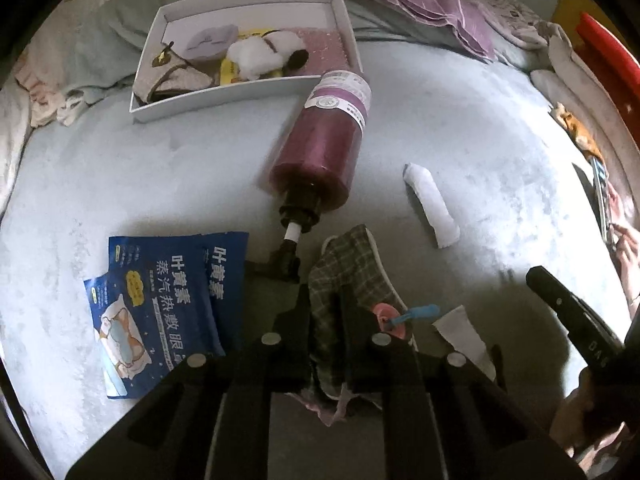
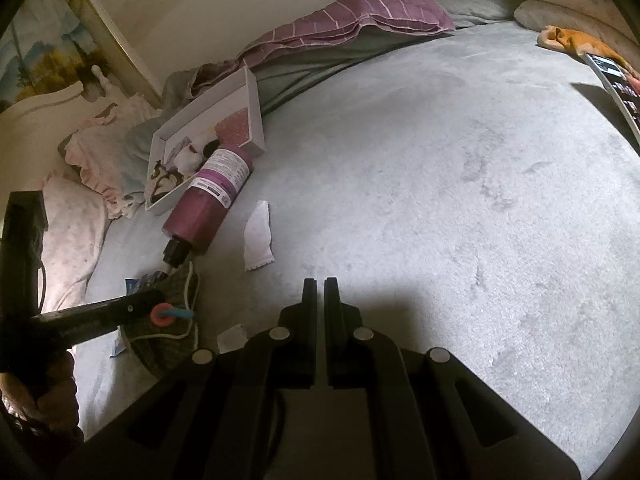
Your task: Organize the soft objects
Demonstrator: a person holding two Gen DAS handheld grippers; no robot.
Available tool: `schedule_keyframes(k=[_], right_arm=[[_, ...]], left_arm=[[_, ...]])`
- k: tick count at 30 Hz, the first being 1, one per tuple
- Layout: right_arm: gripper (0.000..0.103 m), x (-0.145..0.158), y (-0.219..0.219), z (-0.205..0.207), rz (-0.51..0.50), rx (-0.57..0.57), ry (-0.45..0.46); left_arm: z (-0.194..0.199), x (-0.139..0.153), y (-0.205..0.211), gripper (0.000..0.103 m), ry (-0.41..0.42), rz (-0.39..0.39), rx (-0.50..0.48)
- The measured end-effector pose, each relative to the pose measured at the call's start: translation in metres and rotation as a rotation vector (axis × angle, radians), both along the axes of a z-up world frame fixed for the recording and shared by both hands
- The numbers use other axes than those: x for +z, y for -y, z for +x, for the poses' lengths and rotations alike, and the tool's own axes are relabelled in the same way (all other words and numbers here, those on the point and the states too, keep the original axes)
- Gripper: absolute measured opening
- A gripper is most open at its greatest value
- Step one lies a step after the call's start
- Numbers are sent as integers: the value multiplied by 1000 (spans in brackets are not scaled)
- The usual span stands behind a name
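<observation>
One plaid cloth [image 1: 344, 280], two blue packets [image 1: 168, 304]

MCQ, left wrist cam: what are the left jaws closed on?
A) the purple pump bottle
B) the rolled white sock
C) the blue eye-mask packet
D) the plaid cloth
D: the left gripper has the plaid cloth pinched between its jaws, while the pump bottle, packet and sock lie apart on the bed.

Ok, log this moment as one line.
left gripper shut on plaid cloth | right gripper shut, empty | white box holds soft items | pump bottle lying beside box
</observation>
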State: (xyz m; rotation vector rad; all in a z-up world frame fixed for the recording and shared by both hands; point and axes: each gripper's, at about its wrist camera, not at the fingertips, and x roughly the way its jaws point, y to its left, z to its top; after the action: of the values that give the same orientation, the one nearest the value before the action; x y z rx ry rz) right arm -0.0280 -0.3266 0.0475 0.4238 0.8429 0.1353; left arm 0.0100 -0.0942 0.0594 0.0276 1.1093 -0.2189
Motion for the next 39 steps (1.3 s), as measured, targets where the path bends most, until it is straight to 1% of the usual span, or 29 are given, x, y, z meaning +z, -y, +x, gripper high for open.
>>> schedule_keyframes(k=[1,4,6,7,8,10,12,13,15,18,19,21,22,23,24,27,28,30,31,33,35,36,37,39], right_arm=[[5,0,0,0,-2,0,-2],[5,-2,-2,1,-34,-10,-9],[5,-4,-5,2,-62,-10,-18],[5,-5,-7,2,-75,-4,-26],[5,-6,-8,3,-81,2,-31],[12,-9,-11,3,-85,21,-43],[30,-11,-13,3,-87,39,-51],[34,-11,-15,2,-87,51,-45],[49,-10,-19,1,-85,73,-31],[62,-11,-24,-2,-79,108,-22],[65,-11,-25,-3,-71,120,-19],[76,-11,-27,-3,-48,143,-15],[79,-11,-29,-4,-35,161,-12],[84,-11,-31,-3,-34,172,-11],[89,-11,-35,-3,-42,189,-12],[95,-14,-47,1,-97,218,-46],[97,-15,-49,3,-98,224,-56],[102,-17,-49,6,-67,219,-77],[103,-17,-49,9,-64,218,-92],[103,-17,-54,11,-98,238,-113],[103,-18,-63,9,-170,263,-119],[102,-17,-72,7,-238,285,-120],[99,-17,-77,6,-280,298,-118],[76,-13,-84,2,-355,329,-99]], left_arm=[[0,0,1,15,4,4,-4],[1,-2,1,30,0,-14,-2],[2,-4,-1,51,-4,-48,2],[3,-6,-5,54,-17,-84,4],[5,-7,-5,54,-25,-101,4],[6,-9,-11,54,-35,-131,15],[5,-8,-17,54,-28,-142,19],[4,-6,-20,54,-16,-141,22],[1,-3,-24,54,13,-129,20],[-2,-1,-28,54,30,-139,12],[-3,0,-30,54,29,-156,7],[-3,2,-35,54,25,-191,-2],[-3,3,-36,54,25,-203,-4],[-3,3,-36,54,24,-204,-4],[-2,2,-35,54,20,-195,-6],[1,-2,-26,54,-4,-160,-35],[4,-4,-20,54,-20,-123,-48],[8,-6,-11,54,-30,-88,-72],[11,-6,-7,54,-41,-76,-83],[15,-6,-5,54,-55,-66,-97],[17,-4,0,54,-60,-24,-121],[16,-2,1,54,-52,3,-137],[15,2,2,54,-33,33,-154],[12,11,0,54,0,75,-173]])
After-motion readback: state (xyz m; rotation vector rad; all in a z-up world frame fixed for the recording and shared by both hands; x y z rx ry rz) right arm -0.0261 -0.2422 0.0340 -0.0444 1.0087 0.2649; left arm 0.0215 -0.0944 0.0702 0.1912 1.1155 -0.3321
